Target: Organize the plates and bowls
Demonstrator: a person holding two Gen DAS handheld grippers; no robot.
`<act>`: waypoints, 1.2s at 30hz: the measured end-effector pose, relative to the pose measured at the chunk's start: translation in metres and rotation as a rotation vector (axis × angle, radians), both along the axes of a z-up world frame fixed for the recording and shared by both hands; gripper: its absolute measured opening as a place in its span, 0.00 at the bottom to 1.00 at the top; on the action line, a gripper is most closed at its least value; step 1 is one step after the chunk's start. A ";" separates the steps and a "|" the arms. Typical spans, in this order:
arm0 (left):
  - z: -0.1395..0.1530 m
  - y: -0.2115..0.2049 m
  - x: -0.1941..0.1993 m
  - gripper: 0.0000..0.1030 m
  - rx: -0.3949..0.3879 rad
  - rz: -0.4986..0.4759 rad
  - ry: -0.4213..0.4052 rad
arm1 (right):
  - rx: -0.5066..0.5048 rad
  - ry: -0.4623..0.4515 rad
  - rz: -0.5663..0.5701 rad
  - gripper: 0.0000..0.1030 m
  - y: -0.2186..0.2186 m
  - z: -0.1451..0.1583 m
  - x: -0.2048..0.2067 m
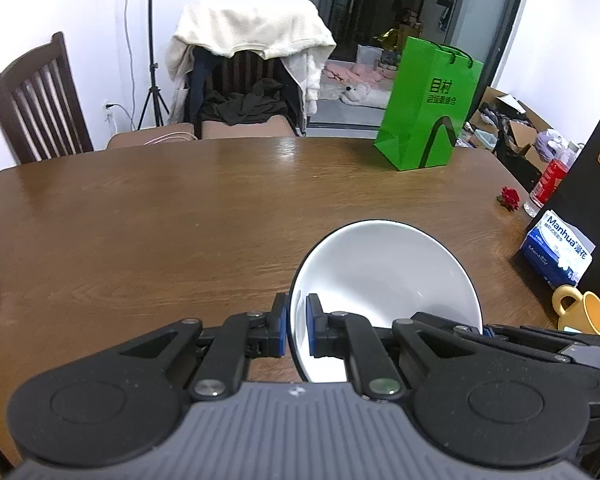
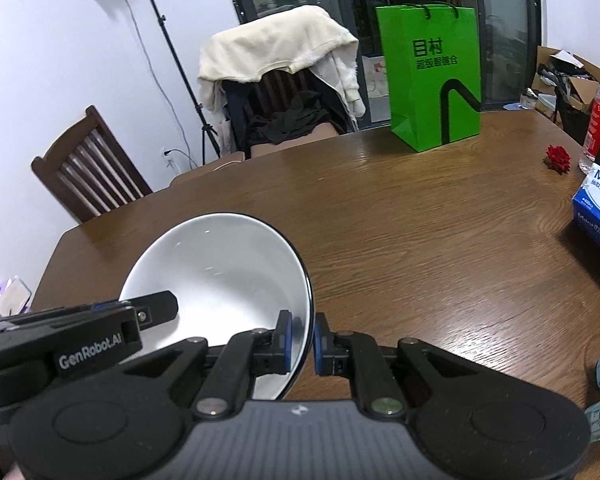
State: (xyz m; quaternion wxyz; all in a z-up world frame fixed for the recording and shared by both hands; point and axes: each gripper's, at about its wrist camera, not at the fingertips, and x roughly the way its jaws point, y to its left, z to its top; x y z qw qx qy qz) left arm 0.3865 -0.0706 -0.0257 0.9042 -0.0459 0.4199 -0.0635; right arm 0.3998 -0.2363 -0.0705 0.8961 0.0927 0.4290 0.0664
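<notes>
The white bowl (image 1: pixel 384 280) hangs between both tongs. The left gripper (image 1: pixel 296 326) pinches its left rim; the right gripper (image 2: pixel 302 342) pinches the opposite rim, each nearly closed.

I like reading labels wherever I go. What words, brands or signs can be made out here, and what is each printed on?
"目村": large characters on the green paper bag; the smaller line beneath is too blurred to read.
"Manhua": on the blue and white tissue pack, with Chinese characters beside it too small to read.
"GenRobot.AI": on the body of the left claw, seen from the right wrist.
Red bottle: label unreadable.
</notes>
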 end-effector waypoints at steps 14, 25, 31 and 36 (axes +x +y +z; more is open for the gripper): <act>0.001 0.057 -0.048 0.09 -0.008 0.080 -0.002 | -0.011 0.011 0.096 0.10 0.056 0.000 -0.036; 0.000 0.094 -0.078 0.09 -0.022 0.126 0.001 | -0.013 0.014 0.144 0.10 0.094 0.000 -0.063; -0.004 0.112 -0.093 0.09 -0.032 0.143 0.010 | -0.016 0.021 0.160 0.10 0.110 -0.003 -0.075; -0.010 0.126 -0.104 0.09 -0.036 0.149 0.023 | -0.024 0.030 0.174 0.10 0.124 -0.008 -0.086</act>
